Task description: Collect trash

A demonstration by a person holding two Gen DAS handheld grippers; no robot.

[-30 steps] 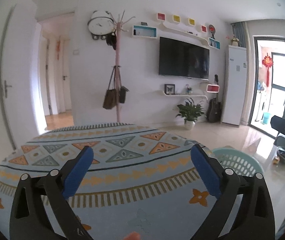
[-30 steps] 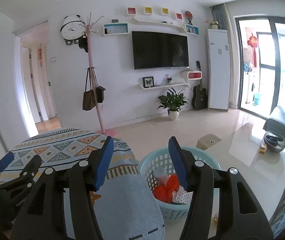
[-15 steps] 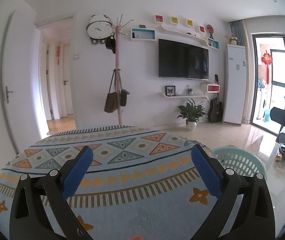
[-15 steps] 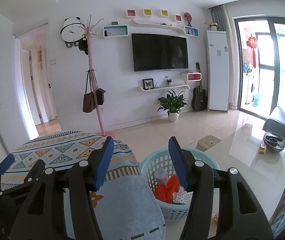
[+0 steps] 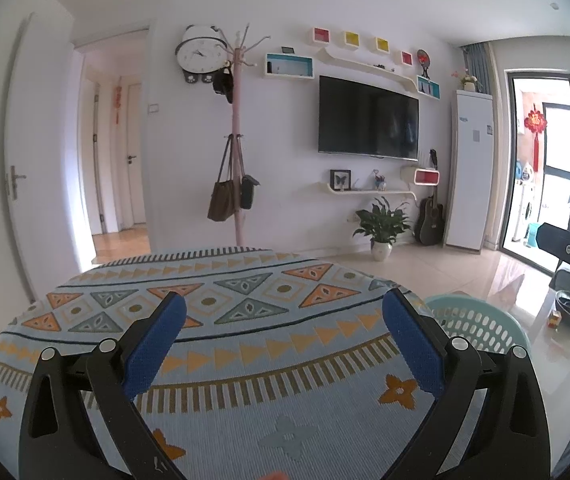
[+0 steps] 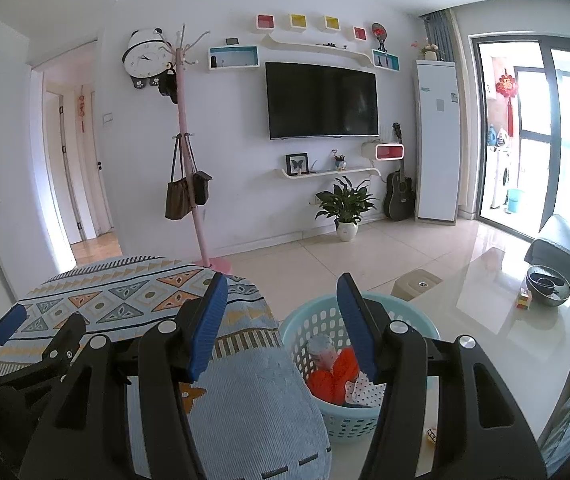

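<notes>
Both grippers held level, pointing across the room toward the TV wall. Left gripper [image 5: 284,316] hangs above the patterned cloth [image 5: 245,304], fingers forward; from the right wrist view its blue tip and black frame show at the far left [image 6: 11,320], alongside the right one. Right gripper [image 6: 283,300] sits over the cloth's right edge, its right finger [image 6: 355,332] crossing in front of the basket [image 6: 317,316]. Basket: pale teal, perforated wall, standing on the tiled floor just beside the cloth-covered surface, between it and the glass table [image 6: 485,304]. In the basket: an orange crumpled piece [image 6: 335,380], a white dotted scrap [image 6: 367,390] beside it, and a greyish rounded thing [image 6: 321,350] behind; what each is cannot be told. From the left wrist view only the basket's rim and upper wall [image 5: 481,324] show, contents hidden. On the glass table, a dark bowl [image 6: 547,284] with something dark in it, and a small red-and-yellow block [image 6: 523,300] just beside the bowl. Small object on the floor by the basket's base [image 6: 431,434], too small to tell. Tools: left jaws spread wide, nothing between the blue pads, touching nothing. Right jaws also apart, somewhat narrower, empty, clear of cloth and basket.
</notes>
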